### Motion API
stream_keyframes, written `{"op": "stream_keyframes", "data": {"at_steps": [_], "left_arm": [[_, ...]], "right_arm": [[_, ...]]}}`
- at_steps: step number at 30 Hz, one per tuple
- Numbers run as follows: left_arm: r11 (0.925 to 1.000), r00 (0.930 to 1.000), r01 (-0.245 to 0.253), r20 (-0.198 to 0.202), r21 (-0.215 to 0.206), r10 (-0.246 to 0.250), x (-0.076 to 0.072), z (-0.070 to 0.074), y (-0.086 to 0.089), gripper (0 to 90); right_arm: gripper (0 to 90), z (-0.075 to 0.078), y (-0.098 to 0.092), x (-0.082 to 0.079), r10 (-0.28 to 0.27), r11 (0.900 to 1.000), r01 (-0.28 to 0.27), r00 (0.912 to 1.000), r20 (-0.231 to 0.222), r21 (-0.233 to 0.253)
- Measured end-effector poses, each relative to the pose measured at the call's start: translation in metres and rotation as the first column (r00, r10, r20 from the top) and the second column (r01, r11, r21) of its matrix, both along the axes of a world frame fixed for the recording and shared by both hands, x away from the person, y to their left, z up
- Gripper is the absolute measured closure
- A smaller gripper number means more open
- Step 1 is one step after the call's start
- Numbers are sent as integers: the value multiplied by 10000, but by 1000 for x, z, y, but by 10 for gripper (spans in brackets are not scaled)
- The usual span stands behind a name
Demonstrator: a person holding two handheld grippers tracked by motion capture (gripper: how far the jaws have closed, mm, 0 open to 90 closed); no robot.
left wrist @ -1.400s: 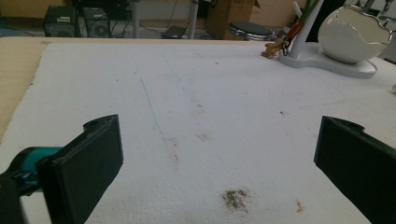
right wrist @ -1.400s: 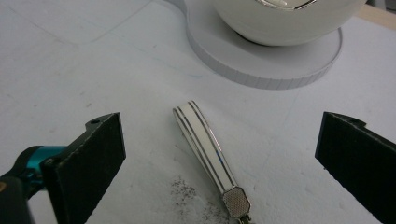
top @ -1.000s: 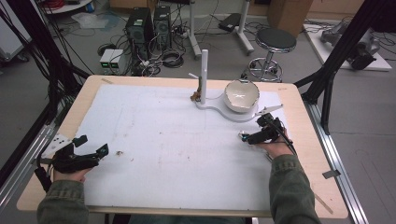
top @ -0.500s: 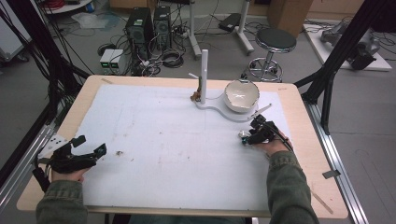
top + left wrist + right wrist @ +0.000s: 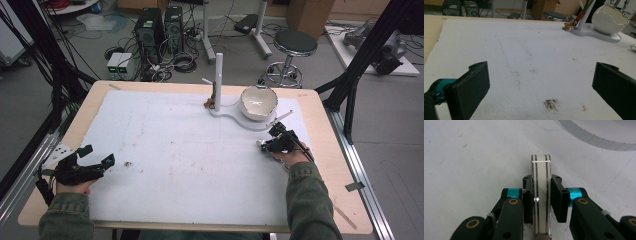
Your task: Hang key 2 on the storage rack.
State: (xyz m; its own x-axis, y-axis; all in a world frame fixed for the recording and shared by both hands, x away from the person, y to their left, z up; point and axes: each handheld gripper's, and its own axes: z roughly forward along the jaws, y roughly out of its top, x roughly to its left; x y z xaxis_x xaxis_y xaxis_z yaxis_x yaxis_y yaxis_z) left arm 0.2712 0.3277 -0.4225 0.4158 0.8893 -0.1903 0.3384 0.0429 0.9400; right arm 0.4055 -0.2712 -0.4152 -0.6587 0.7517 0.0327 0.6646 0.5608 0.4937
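White bangle (image 5: 541, 195), silver stripes (edge-on), upright

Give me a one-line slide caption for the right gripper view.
Right claw shut on a white bangle with silver stripes, held edge-on above the white mat.

Even, diffuse overhead lighting is recorded; shadows are soft. A small glare spot is noted on the bangle (image 5: 541, 195) clamped in the right gripper (image 5: 541, 195). Background beyond it is slightly blurred.
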Motion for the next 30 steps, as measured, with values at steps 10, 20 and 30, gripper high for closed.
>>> {"op": "stream_keyframes", "data": {"at_steps": [10,20,30], "left_arm": [[10000,10000,44,-76,-35,-44,2,0,1,17],[10000,10000,38,-57,36,-38,3,-1,1,17],[10000,10000,23,-44,-9,-23,3,-1,1,17]], "right_arm": [[740,20,-11,-9,-803,9925,769,9963,322,954],[740,50,-10,-15,-1181,9803,1013,9887,919,1698],[739,79,0,-15,-1621,9621,1246,9766,1411,2426]]}}
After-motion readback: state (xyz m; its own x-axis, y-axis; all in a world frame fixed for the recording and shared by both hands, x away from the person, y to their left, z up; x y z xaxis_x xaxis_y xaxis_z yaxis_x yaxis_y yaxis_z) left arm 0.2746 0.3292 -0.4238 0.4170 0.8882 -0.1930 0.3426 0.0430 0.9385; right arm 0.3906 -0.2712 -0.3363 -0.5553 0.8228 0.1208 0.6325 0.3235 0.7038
